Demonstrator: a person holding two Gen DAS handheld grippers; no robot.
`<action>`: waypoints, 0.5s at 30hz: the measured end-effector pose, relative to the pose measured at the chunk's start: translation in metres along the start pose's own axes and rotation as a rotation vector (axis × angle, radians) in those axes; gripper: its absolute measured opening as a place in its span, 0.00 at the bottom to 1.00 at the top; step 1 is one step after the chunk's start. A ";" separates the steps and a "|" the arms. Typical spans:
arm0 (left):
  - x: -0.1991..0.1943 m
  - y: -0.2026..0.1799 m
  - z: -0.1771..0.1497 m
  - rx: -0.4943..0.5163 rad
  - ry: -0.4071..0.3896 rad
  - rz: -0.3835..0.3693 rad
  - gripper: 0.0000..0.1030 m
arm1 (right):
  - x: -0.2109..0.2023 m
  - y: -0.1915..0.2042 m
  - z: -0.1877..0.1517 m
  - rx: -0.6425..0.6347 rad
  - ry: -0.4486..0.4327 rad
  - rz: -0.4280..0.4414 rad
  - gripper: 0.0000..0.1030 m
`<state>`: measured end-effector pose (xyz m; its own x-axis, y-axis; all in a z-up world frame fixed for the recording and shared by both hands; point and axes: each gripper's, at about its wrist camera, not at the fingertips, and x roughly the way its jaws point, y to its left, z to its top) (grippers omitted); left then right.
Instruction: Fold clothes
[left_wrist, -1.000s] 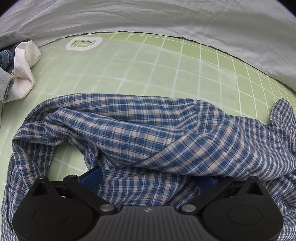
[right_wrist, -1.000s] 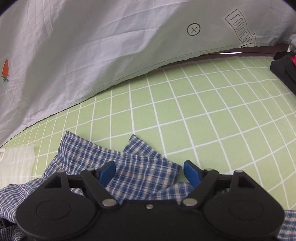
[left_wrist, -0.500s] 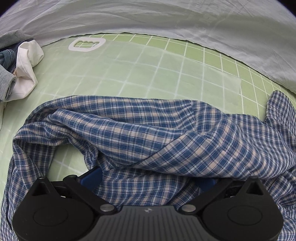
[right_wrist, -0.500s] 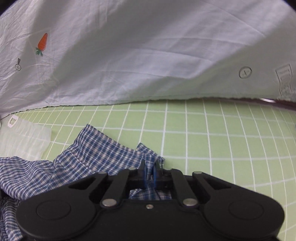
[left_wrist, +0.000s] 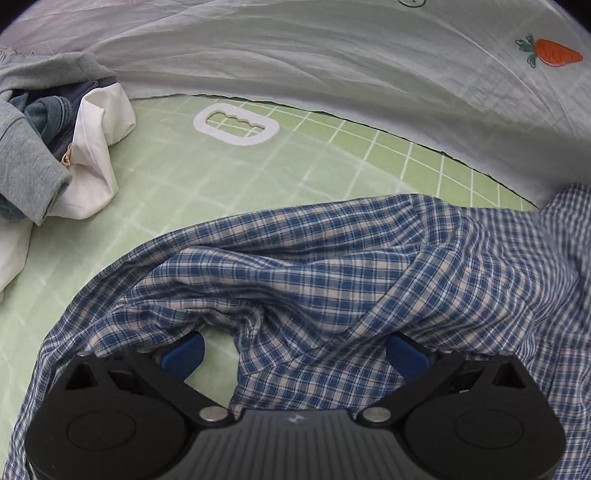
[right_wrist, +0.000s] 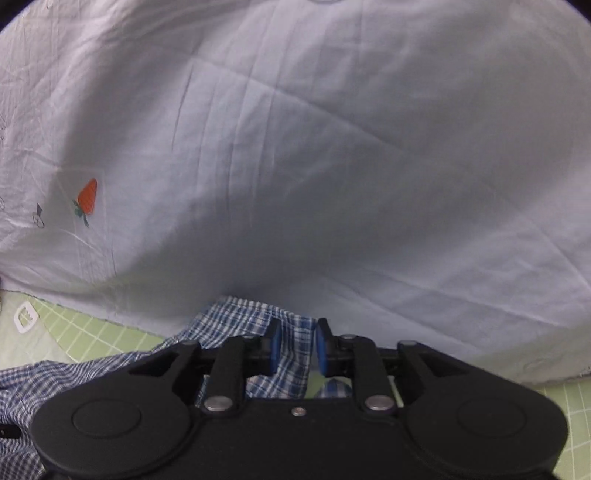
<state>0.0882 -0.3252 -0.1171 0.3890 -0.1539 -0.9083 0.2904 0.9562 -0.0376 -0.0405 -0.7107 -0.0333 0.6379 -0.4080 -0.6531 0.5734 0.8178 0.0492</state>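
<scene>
1. Since a second ago the right gripper (right_wrist: 297, 345) has closed on a corner of the plaid shirt (left_wrist: 332, 280) and carried it up off the mat; its view, which then showed mostly green grid, is now filled by the pale sheet (right_wrist: 332, 166). Its jaws are parting again at this moment, with a strip of plaid still hanging between the blue pads, which do not seem to press on it.
2. The left gripper (left_wrist: 295, 352) stands wide open, the shirt draped over both fingers and bunched between them; nothing is pinched.
3. Progress, as I judge it: barely begun. The shirt lies crumpled on the green grid mat (left_wrist: 184, 206), from 6 o'clock across to 3 o'clock in the left view, with no flat panel and no clean fold visible. Spreading it out and every fold remain.
4. At 10 o'clock in the left view sits a heap of other clothes (left_wrist: 55, 147), grey, denim and white, apparently waiting their turn.
5. Near 12 o'clock a white plastic ring (left_wrist: 236, 127) lies on the mat, clear of the shirt.
6. Farthest, the sheet with its carrot print (left_wrist: 554, 55) overhangs the mat's far edge and may crowd the spreading room.
</scene>
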 end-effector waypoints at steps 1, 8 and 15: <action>-0.004 0.005 -0.004 -0.003 -0.002 -0.006 1.00 | -0.005 -0.005 -0.010 0.027 0.008 -0.001 0.39; -0.022 0.019 -0.033 -0.011 0.022 -0.018 1.00 | -0.086 -0.055 -0.109 0.182 0.062 -0.108 0.51; -0.052 0.009 -0.078 0.026 0.058 -0.062 1.00 | -0.184 -0.098 -0.224 0.299 0.181 -0.285 0.53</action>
<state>0.0026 -0.2887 -0.1028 0.3182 -0.1969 -0.9273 0.3349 0.9385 -0.0843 -0.3297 -0.6251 -0.0873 0.3485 -0.5007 -0.7923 0.8535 0.5188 0.0476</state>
